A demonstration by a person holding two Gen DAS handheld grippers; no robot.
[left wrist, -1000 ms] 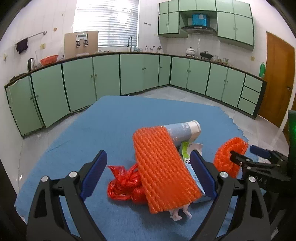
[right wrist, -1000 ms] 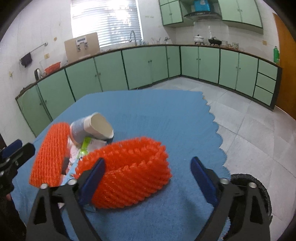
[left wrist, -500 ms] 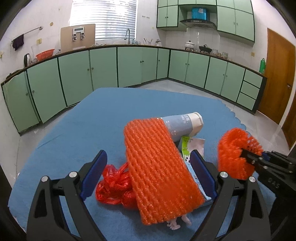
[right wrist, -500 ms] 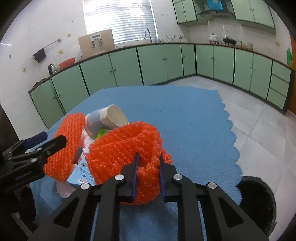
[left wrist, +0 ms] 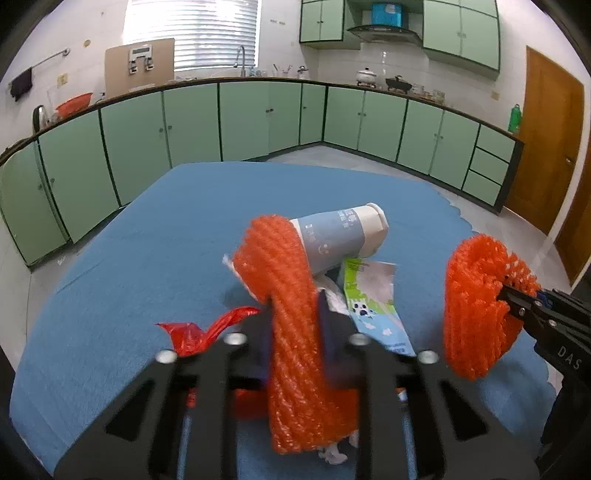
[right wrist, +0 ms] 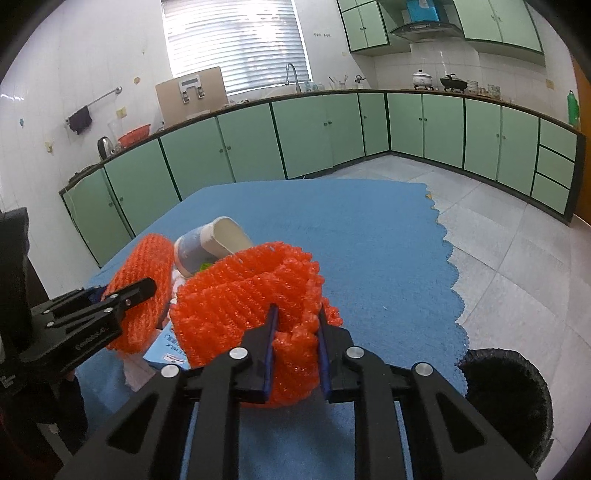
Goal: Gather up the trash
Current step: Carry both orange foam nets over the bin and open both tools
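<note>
Two foam nets were pinched, one in my left gripper [left wrist: 295,325], one in my right gripper [right wrist: 295,339], with the bin [right wrist: 506,398] nearest my right.

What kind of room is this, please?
Most likely a home kitchen: green cabinets run along the walls, a sink tap stands under the window, and pots sit below a range hood.

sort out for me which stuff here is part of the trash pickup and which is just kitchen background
Part of the job:
- flat orange foam net, in the left tongs
- ring-shaped orange foam net, in the right tongs
- paper cup
- milk carton
- red plastic scrap
- black bin

Just lying about:
- pots
- kettle
- green bottle
</note>
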